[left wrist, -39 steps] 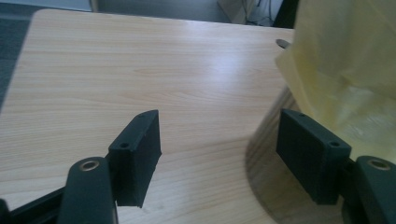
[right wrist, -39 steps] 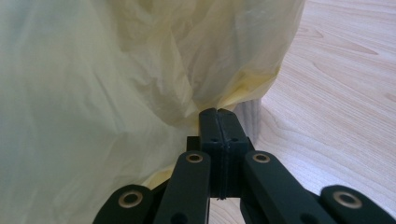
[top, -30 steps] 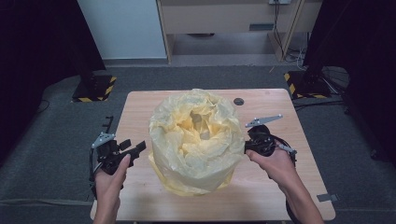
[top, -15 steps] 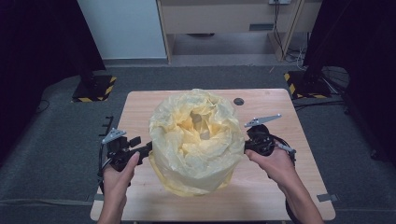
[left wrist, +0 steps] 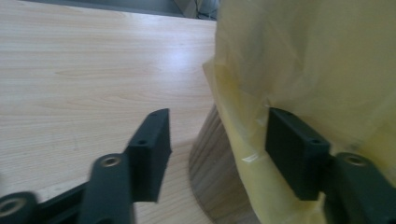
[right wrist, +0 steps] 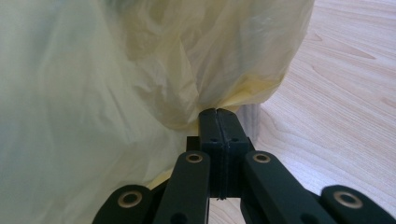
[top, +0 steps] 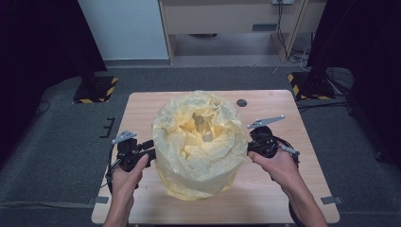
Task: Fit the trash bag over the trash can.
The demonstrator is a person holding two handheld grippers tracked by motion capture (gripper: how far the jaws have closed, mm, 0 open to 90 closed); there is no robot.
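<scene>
A crumpled yellow plastic bag [top: 198, 137] is draped over a round wooden bin on the table [top: 274, 189], its mouth open upward. My left gripper [top: 149, 150] sits at the bag's left side. In the left gripper view its jaws [left wrist: 217, 126] have just been closing and stand apart. The bag's lower edge [left wrist: 243, 130] and the bin's wall [left wrist: 210, 182] lie between them; the right pad [left wrist: 292, 144] rests against the plastic, the left pad is clear. My right gripper [top: 249, 146] is shut on a fold of the bag [right wrist: 116, 70], pinching it at the tips [right wrist: 217, 112].
A small black round disc [top: 242, 102] lies near the table's far edge. Stand bases with yellow-black stripes sit on the floor at the back left [top: 97, 90] and back right [top: 307, 85]. Bare wood lies in front of the bin and to both sides.
My left gripper has moved right, up to the bag's side, and its jaws have narrowed. The right gripper and the bag have stayed put.
</scene>
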